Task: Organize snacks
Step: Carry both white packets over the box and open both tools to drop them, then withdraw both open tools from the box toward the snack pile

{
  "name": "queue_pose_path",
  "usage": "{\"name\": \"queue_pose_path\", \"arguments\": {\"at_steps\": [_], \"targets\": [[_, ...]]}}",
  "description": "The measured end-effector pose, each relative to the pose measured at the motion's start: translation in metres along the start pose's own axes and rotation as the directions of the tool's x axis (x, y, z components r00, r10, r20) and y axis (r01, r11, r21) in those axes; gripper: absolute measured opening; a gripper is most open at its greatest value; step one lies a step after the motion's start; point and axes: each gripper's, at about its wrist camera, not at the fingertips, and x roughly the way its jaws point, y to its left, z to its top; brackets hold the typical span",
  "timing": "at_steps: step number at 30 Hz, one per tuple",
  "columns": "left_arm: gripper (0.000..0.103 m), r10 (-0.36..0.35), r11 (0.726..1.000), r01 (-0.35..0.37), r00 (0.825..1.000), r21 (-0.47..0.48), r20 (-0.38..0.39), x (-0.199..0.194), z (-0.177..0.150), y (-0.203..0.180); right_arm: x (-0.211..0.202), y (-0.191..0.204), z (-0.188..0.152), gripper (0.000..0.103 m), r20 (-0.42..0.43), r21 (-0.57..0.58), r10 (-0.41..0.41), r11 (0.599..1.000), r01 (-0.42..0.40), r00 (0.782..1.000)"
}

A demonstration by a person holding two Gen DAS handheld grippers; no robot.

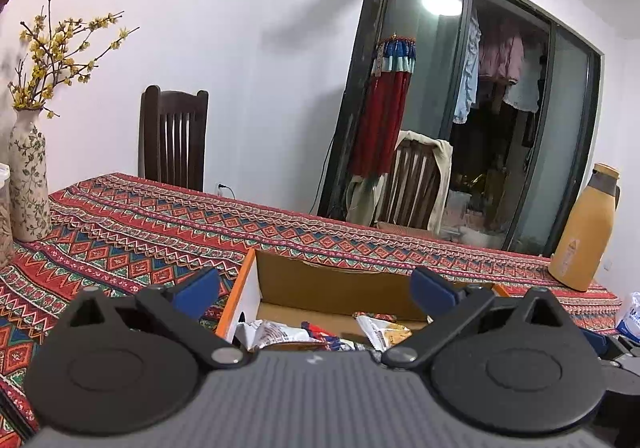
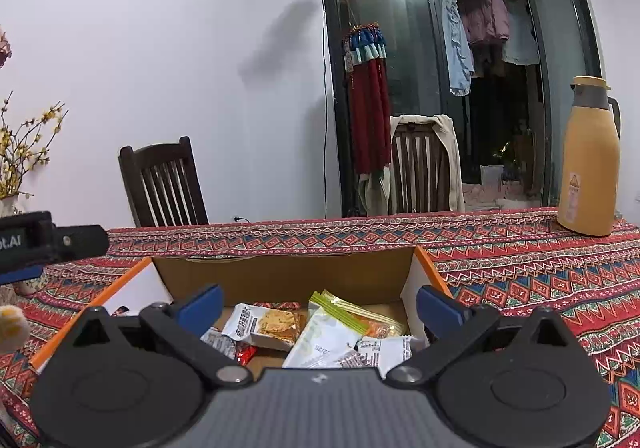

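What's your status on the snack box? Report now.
Left gripper and right gripper open, nothing between pads. Snack packets lie inside orange-edged cardboard box. Nothing blocks the box; yellow thermos jug stands clear behind.

Open brown cardboard box with orange rim and white outer sides (image 2: pixel 280 276), top uncovered, upright on the bench, just ahead of and below the right tongs (image 2: pixel 318 306); the same box (image 1: pixel 320 284) sits ahead of the left tongs (image 1: pixel 316 288), spread wide with nothing between them. Inside, loose snack packets lie flat and overlapping: white cracker packet with biscuit photo (image 2: pixel 264 324) toward the left blue pad, white-and-green pouch with lime zip strip (image 2: pixel 328 332) tilted at centre, orange-filled clear packet (image 2: pixel 380 324) behind it, white packet with printed label (image 2: pixel 384 352) near the right pad, red wrapper (image 2: pixel 244 354) low left. Right tongs also spread wide, empty.
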Motion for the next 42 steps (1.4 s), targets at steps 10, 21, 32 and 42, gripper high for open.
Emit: {"name": "queue_pose_path", "arguments": {"at_steps": [10,21,32,42], "targets": [[0.103,-0.005,1.0,0.006,1.0,0.012,-0.005,-0.003,-0.004,-0.002,-0.005,-0.001,0.0,0.103,0.011,-0.004,-0.007,1.0,0.007,1.0],[0.103,-0.013,1.0,0.012,1.0,0.012,0.027,-0.02,-0.004,-0.001,-0.028,-0.004,0.004,0.103,0.07,-0.01,-0.027,1.0,0.027,0.997],[0.103,-0.065,0.996,0.065,0.998,0.056,0.0,-0.063,-0.012,0.002,-0.071,-0.008,-0.014,0.103,0.061,-0.076,-0.021,0.997,0.026,0.998],[0.103,0.006,0.996,0.006,0.992,0.092,-0.124,-0.075,-0.046,0.033,-0.099,-0.03,-0.061,0.103,-0.06,-0.084,-0.063,0.995,0.058,0.996]]}}
